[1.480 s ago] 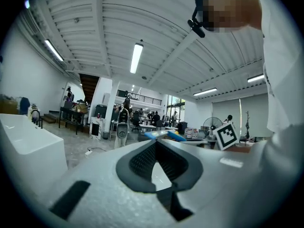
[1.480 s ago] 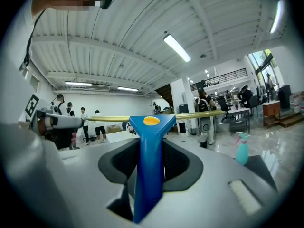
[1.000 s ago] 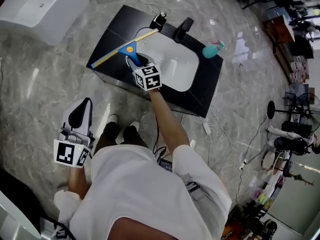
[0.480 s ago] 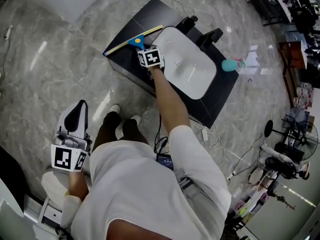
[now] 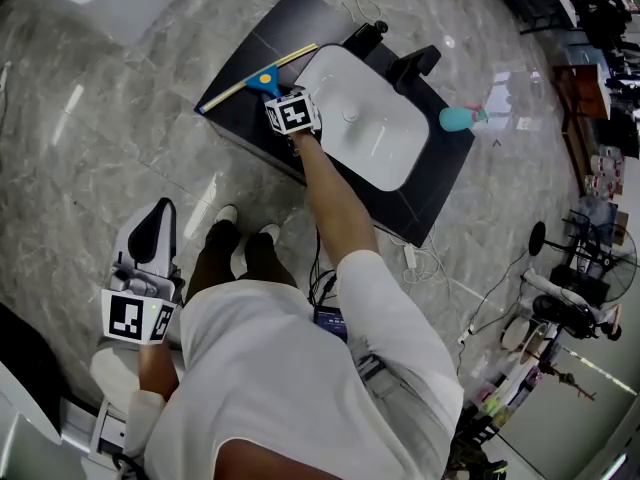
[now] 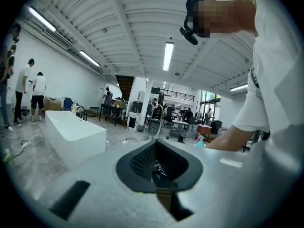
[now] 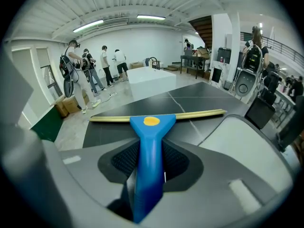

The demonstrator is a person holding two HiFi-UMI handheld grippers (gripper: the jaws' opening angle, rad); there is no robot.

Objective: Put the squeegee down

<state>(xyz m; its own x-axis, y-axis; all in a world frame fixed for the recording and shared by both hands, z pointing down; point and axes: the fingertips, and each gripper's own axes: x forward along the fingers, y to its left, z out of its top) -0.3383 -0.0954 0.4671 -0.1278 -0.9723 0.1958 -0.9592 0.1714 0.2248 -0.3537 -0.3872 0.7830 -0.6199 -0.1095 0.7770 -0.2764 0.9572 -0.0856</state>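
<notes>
The right gripper [image 5: 275, 93] clamps the squeegee [image 5: 262, 74] by its blue handle over the counter's [image 5: 288, 28] left edge; the left gripper [image 5: 165, 213] hangs closed, empty; released too high, the squeegee may slide off.

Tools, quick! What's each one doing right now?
Left tool: closed, holding nothing.
Right tool: closed on the squeegee, gripping its blue handle.

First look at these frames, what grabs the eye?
The blue-handled squeegee is clamped in the right gripper, its yellow blade across the black counter beside the white basin. The left gripper hangs shut and empty at the person's side. A teal spray bottle sits at the counter's right corner.
</notes>
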